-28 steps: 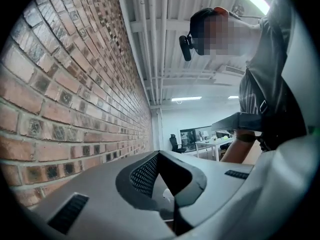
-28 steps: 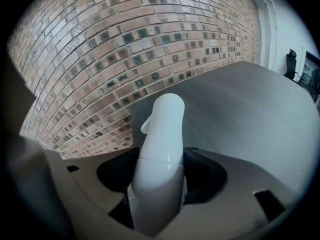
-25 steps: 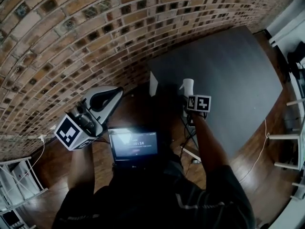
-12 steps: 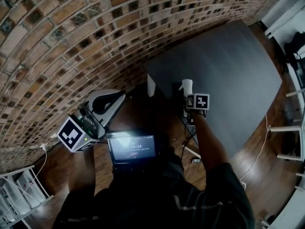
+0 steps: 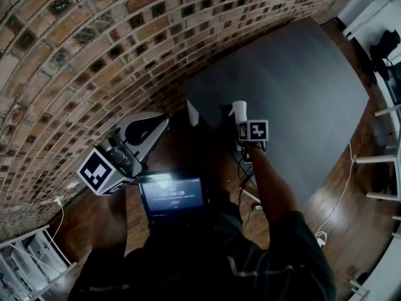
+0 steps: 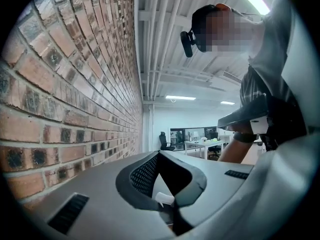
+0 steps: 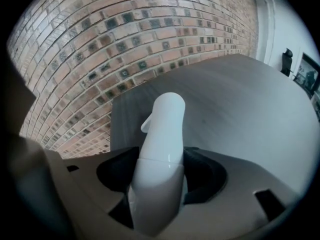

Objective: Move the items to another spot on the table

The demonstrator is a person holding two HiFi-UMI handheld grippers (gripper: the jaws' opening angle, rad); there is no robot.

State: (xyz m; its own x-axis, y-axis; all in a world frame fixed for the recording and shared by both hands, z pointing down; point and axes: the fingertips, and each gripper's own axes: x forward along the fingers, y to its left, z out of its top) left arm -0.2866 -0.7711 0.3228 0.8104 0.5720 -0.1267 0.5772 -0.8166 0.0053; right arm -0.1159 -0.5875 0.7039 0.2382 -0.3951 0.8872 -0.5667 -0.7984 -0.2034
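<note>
A white spray bottle (image 5: 238,111) stands upright in my right gripper (image 5: 240,123), which is shut on its body below the neck. In the right gripper view the bottle (image 7: 161,149) fills the middle between the jaws of the right gripper (image 7: 161,186), its nozzle pointing left. It hangs over the near left corner of the dark grey table (image 5: 301,86), which also shows behind it (image 7: 240,109). My left gripper (image 5: 158,123) is raised at the left beside the brick wall, off the table, tilted upward. Its jaws meet at the tips with nothing held (image 6: 156,156).
A brick wall (image 5: 94,55) runs along the table's far left side. A lit screen (image 5: 172,196) sits at the person's chest. A white rack (image 5: 31,262) stands at lower left, white furniture (image 5: 385,162) at the right, and a cable (image 5: 341,193) lies on the wooden floor.
The head view has drifted a little. The right gripper keeps its hold on the bottle over the table corner, and the left gripper stays raised by the wall.
</note>
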